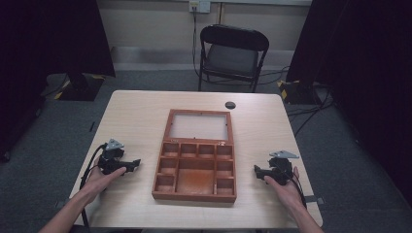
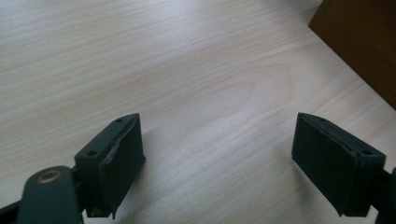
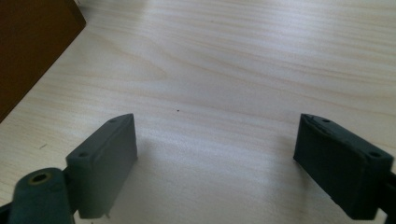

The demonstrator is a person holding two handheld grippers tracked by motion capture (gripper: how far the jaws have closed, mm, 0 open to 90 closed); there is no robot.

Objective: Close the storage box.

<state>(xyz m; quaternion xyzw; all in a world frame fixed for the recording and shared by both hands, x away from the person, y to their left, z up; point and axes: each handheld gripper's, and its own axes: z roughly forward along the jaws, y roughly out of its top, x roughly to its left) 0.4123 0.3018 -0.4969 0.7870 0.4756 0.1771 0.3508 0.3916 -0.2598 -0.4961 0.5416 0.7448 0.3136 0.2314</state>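
Box (image 1: 195,165), wooden and open, lies at the middle of the table (image 1: 136,111), its glazed lid (image 1: 199,126) flat behind the compartments. Left gripper (image 1: 132,165) rests on the table left of the box, jaws spread wide and empty, pointing at its side wall. Right gripper (image 1: 257,170) mirrors it on the right, likewise wide and empty. Risk, as I judge it: if one gripper pushes sooner or harder, the box could skid or twist. A lid caught at one corner may slip free and slam down.
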